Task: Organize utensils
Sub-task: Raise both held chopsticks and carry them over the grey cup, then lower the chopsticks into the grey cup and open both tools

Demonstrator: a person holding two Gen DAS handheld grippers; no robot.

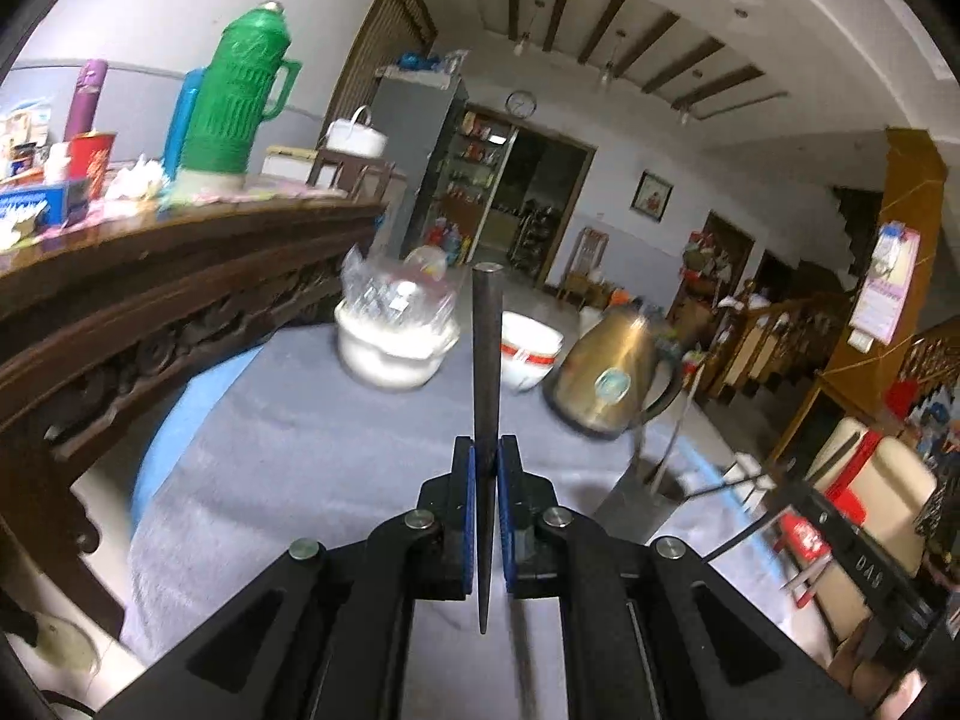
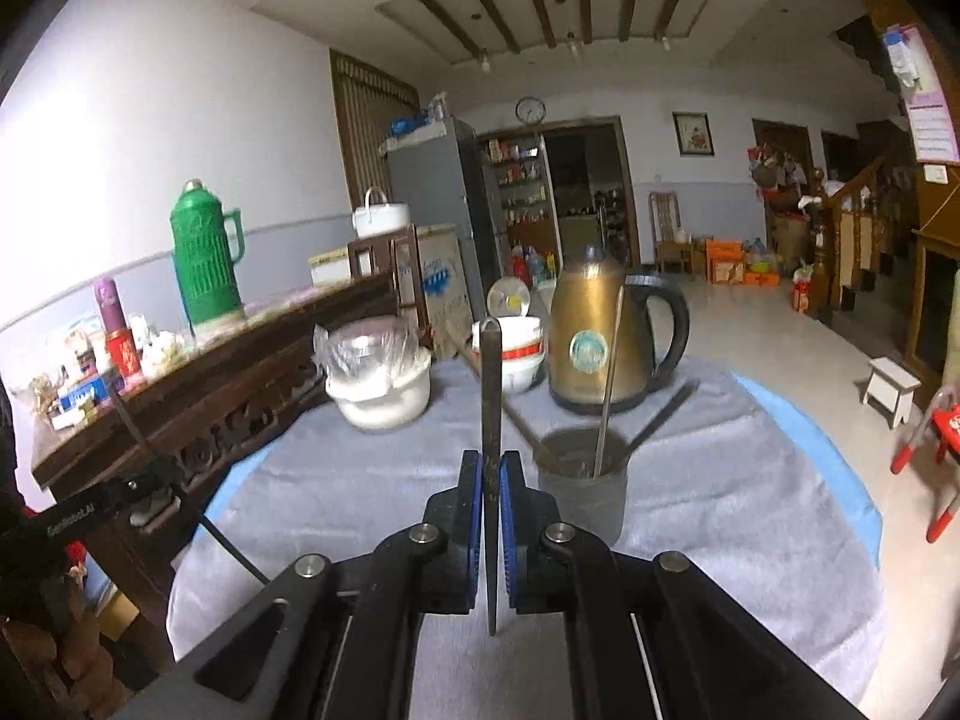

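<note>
My left gripper [image 1: 486, 456] is shut on a dark chopstick [image 1: 486, 348] that stands up between its blue pads, above the grey cloth. My right gripper [image 2: 491, 468] is shut on another dark chopstick [image 2: 491, 384], also upright. A grey utensil cup [image 2: 585, 498] stands on the cloth just right of the right gripper and holds several utensils, one a thin metal rod [image 2: 609, 384]. The same cup [image 1: 645, 498] shows in the left wrist view to the right of the left gripper. The right gripper's body shows there too, at the right edge, holding its chopstick.
A brass kettle [image 2: 600, 342], a stack of white bowls [image 2: 519, 360] and a white pot with a plastic bag [image 2: 381, 384] stand at the far side of the round table [image 2: 750, 480]. A carved wooden sideboard [image 2: 210, 396] with a green thermos [image 2: 201, 252] lies left.
</note>
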